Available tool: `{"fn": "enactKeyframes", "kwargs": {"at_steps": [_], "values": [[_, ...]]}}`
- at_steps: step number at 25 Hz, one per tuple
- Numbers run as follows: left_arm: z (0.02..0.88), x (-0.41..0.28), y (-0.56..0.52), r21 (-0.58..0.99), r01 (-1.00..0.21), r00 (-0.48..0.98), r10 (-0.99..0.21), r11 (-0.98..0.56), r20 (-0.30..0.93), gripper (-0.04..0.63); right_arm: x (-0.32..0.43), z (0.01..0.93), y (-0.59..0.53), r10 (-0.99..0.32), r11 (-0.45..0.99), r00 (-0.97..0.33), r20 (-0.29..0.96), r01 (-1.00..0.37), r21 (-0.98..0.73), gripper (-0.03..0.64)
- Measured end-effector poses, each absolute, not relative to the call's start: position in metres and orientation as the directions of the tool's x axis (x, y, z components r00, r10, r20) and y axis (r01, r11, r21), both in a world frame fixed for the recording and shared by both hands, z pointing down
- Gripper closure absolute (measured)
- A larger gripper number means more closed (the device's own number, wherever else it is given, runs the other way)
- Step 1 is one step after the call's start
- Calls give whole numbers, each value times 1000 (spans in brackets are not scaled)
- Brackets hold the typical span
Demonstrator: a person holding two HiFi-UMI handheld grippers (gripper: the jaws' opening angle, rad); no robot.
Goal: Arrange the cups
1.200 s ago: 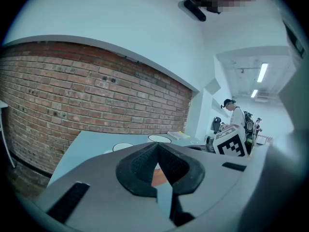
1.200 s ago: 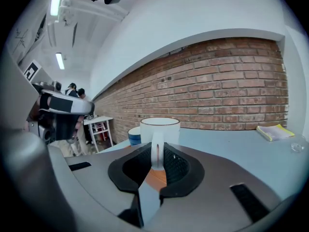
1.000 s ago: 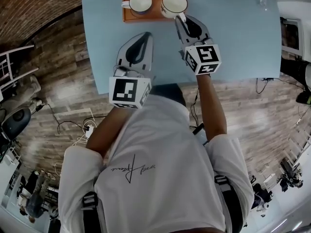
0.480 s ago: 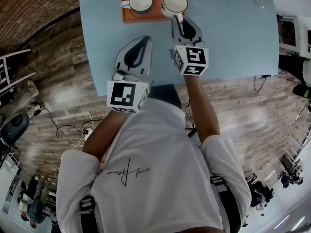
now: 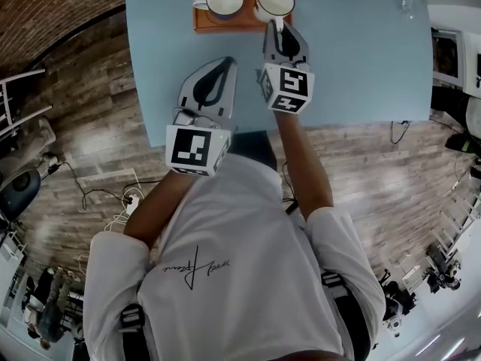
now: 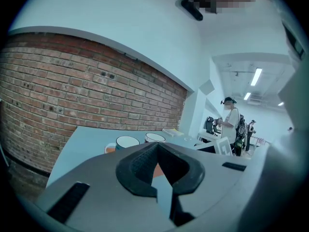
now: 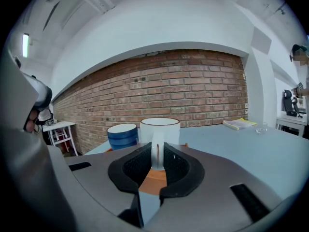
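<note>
An orange tray (image 5: 205, 24) lies at the far side of the light-blue table (image 5: 361, 66). On it stand a blue cup (image 5: 225, 0) at the left and a white cup (image 5: 275, 1) at the right. My right gripper (image 5: 279, 27) is shut on the white cup's handle, which points toward me. In the right gripper view the handle (image 7: 157, 153) sits between the pads of the right gripper (image 7: 157, 151), with the white cup (image 7: 160, 128) and blue cup (image 7: 122, 135) behind. My left gripper (image 5: 225, 61) hangs shut and empty, short of the tray.
A yellow notebook (image 7: 240, 123) and a small glass (image 7: 261, 127) lie at the table's far right. A brick wall runs behind the table. The table's near edge is just under my wrists. People (image 6: 231, 124) stand far off in the room.
The rear of my right gripper has swung to the left, so it now points straighter at the white cup, still gripping the handle. The left gripper has stayed put.
</note>
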State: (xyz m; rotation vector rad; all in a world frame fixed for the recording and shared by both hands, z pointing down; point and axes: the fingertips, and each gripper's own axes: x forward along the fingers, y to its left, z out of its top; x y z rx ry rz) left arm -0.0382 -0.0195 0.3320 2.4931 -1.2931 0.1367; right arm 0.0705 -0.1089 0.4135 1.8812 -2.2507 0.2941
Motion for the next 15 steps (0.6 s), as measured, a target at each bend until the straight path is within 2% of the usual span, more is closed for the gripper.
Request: {"fn": "enactKeyframes", "kwargs": {"at_steps": [15], "values": [[342,-45,-23,263,-814,577,-775,-519,257,588,66,428,-113,-951,125,-124,283,-992,-15,552]]}}
